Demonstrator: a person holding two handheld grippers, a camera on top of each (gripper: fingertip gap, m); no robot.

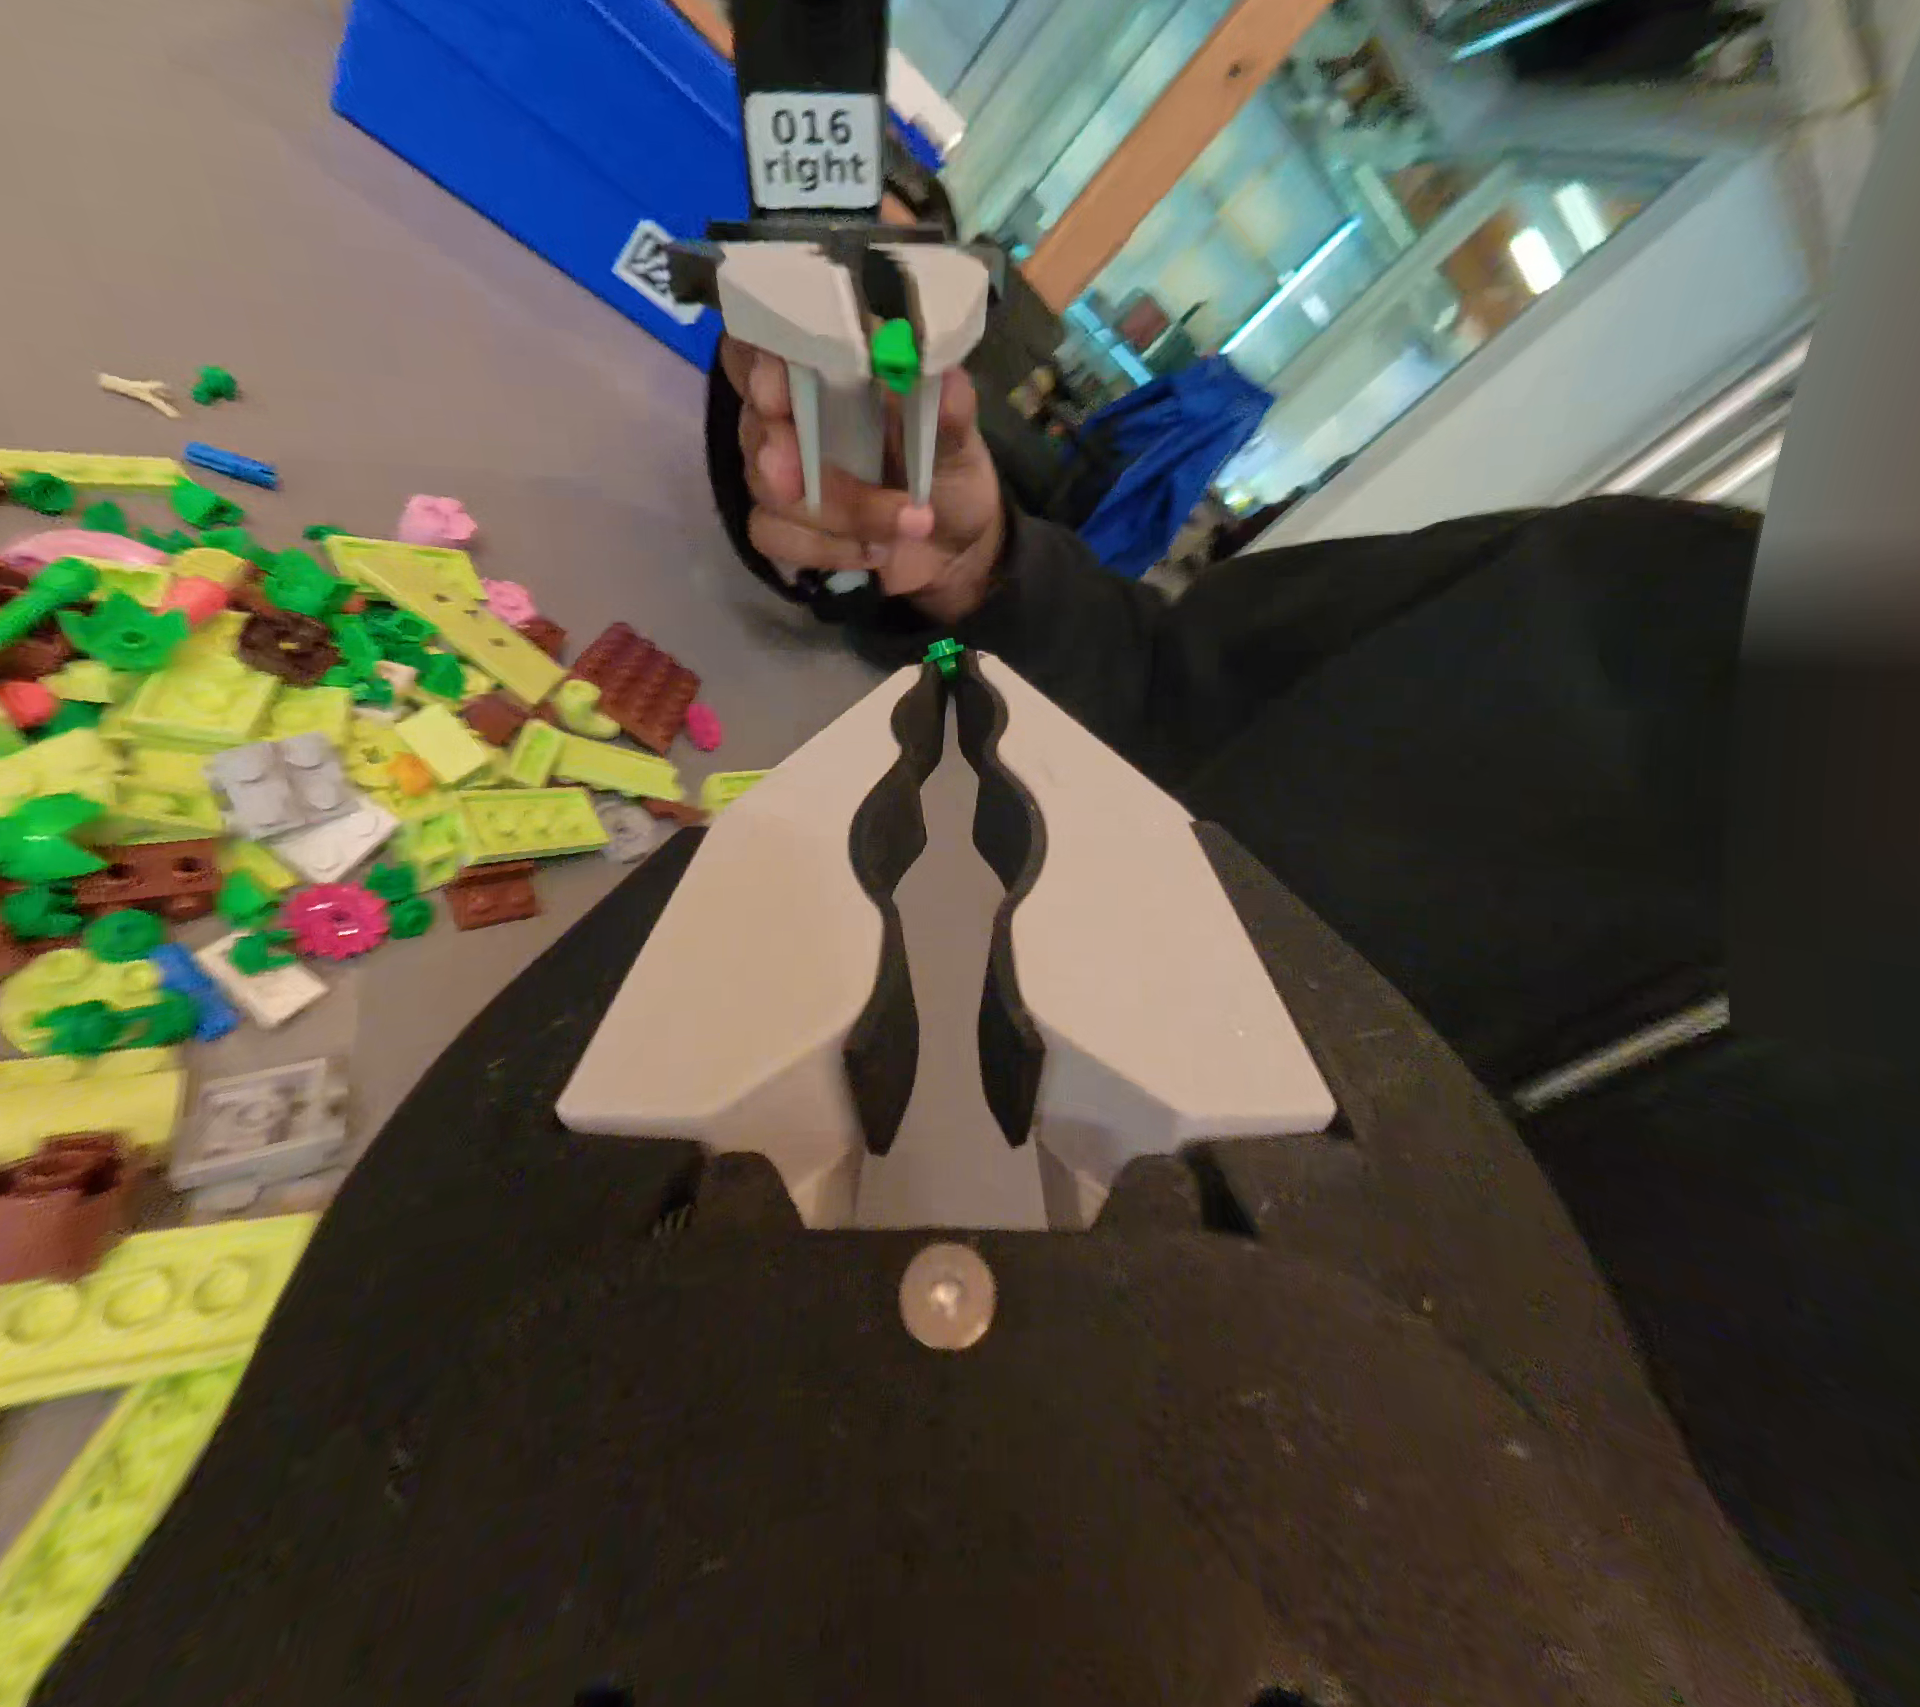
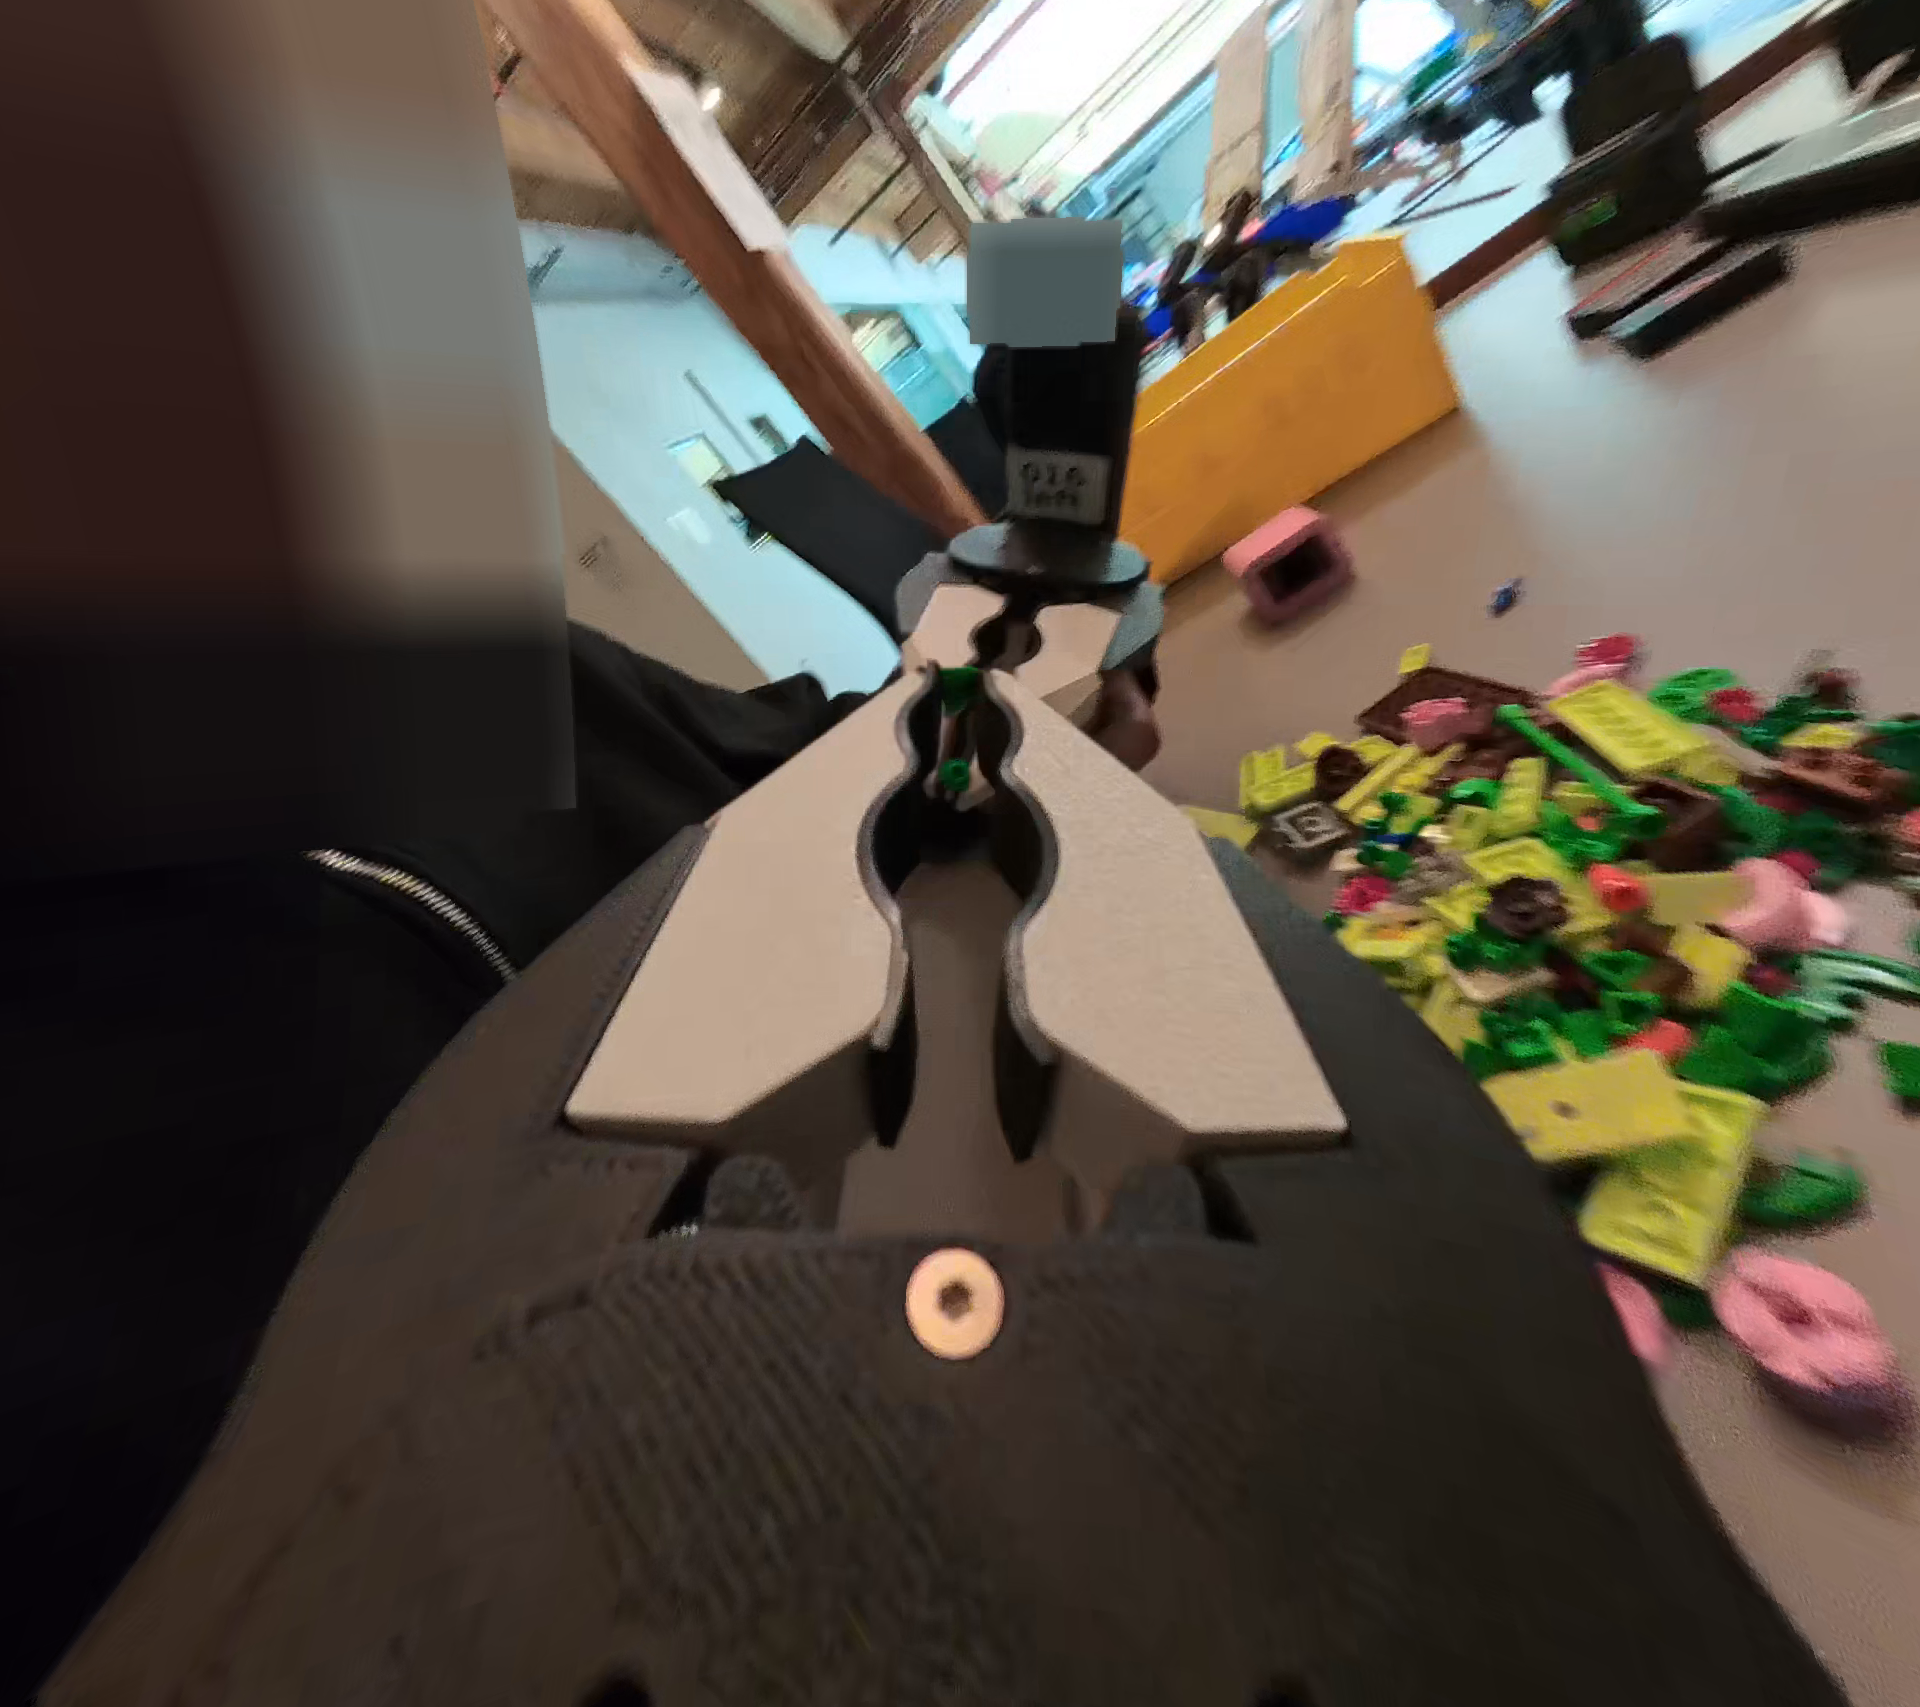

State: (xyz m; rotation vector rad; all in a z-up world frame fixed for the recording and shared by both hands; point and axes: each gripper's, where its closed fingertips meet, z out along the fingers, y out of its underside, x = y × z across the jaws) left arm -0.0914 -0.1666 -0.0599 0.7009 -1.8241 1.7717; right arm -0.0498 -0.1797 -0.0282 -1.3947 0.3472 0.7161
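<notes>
Green piece [image 1: 943,656] in each gripper [image 1: 945,670]; blue bin [image 1: 499,47].

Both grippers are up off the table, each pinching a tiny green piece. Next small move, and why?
Probably ease the left gripper forward until its small green piece meets the green piece in the right gripper. Both are shut on their pieces, facing each other above the grey table with a gap between; the brick pile lies aside.

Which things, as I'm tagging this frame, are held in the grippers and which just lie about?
Held: left gripper shut on small green piece; right gripper shut on second green piece.
Lying about: brick pile, blue bin, yellow bin, pink block.
</notes>
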